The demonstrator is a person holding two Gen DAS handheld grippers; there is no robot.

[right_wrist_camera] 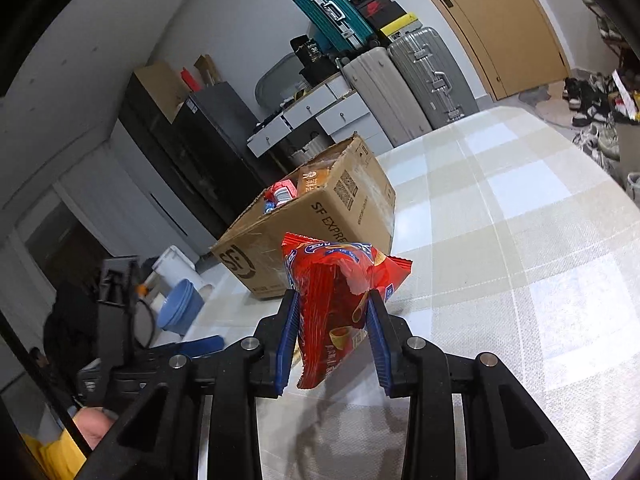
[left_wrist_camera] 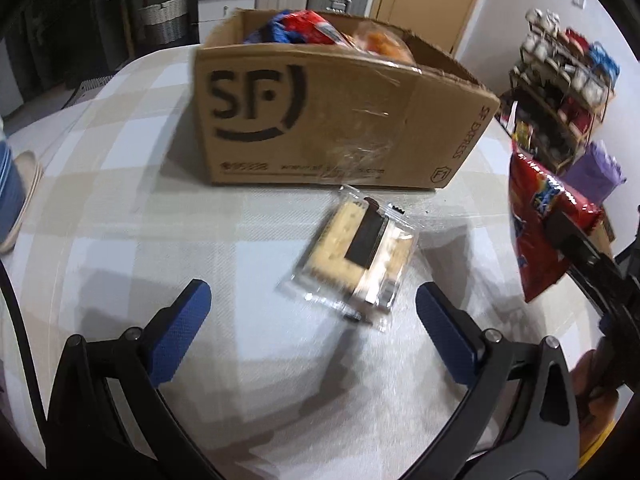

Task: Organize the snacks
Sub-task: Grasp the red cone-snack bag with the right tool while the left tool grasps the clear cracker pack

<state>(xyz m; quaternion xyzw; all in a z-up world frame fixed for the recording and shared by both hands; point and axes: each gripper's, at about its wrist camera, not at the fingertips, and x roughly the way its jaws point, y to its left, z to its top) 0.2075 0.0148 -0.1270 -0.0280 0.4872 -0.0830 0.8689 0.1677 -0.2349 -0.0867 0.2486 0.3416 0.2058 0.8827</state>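
left gripper (left_wrist_camera: 310,304): hovering low over the checked tablecloth (left_wrist_camera: 120,208), pointing toward 12 o'clock at the box; its blue-padded jaws are standing wide apart and gripping nothing.
cracker packet (left_wrist_camera: 352,256): lying flat on the cloth in clear wrap, just ahead of the left gripper's fingertips and slightly toward the 1 o'clock side, not touching either pad; it is sitting just in front of the box's near wall.
right gripper (right_wrist_camera: 332,332): raised above the table and tilting forward toward 11 o'clock, where the box is sitting; its jaws are pressing in on the red chip bag from both sides.
red chip bag (right_wrist_camera: 340,304): hanging in the air between the blue pads, its crimped top sticking up past the fingertips and its lower end dangling clear of the cloth; in the left wrist view it is showing at 3 o'clock (left_wrist_camera: 540,236), well right of the cracker packet.
cardboard box (left_wrist_camera: 332,120): standing open on the table, marked sf, already holding several colourful snack packs (left_wrist_camera: 304,28) that are poking above its rim.
blue bowls (right_wrist_camera: 180,312): stacking at 9 o'clock near the table edge, left of the box.
person's hand (right_wrist_camera: 94,432): showing at 8 o'clock in the right wrist view, beside the left tool's handle; the grip itself is too hidden to tell.
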